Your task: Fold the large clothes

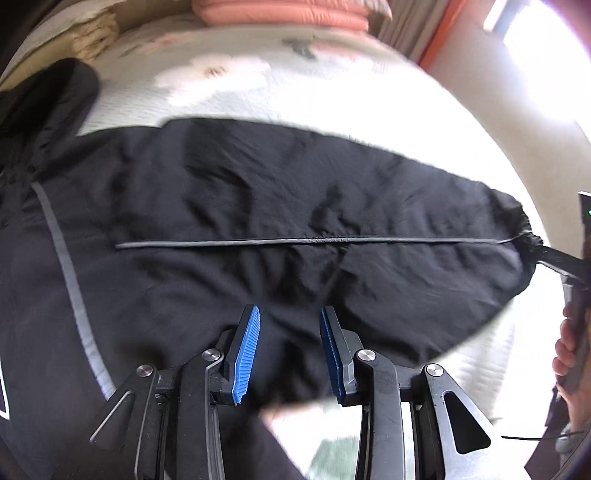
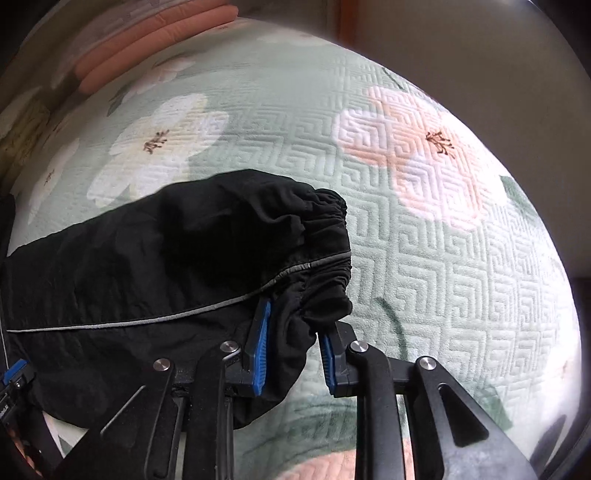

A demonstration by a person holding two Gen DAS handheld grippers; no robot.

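A black jacket (image 1: 258, 192) with thin grey piping lies on the bed, one sleeve stretched to the right. My left gripper (image 1: 290, 310) is at the sleeve's near edge, its blue pads (image 1: 245, 354) shut on a bunch of the black cloth. At the right edge of the left wrist view, the right gripper (image 1: 554, 258) holds the sleeve's end, with a hand (image 1: 567, 350) behind it. In the right wrist view the elastic cuff (image 2: 325, 251) is gathered and slightly raised, and my right gripper (image 2: 299, 314) is shut on its lower part.
A quilted pale green bedspread (image 2: 424, 258) with white and pink flowers covers the bed. Folded pink bedding (image 1: 280, 14) lies at the far side. A curtain and an orange frame (image 1: 439, 33) stand at the back right. The jacket's body (image 1: 44, 221) extends off to the left.
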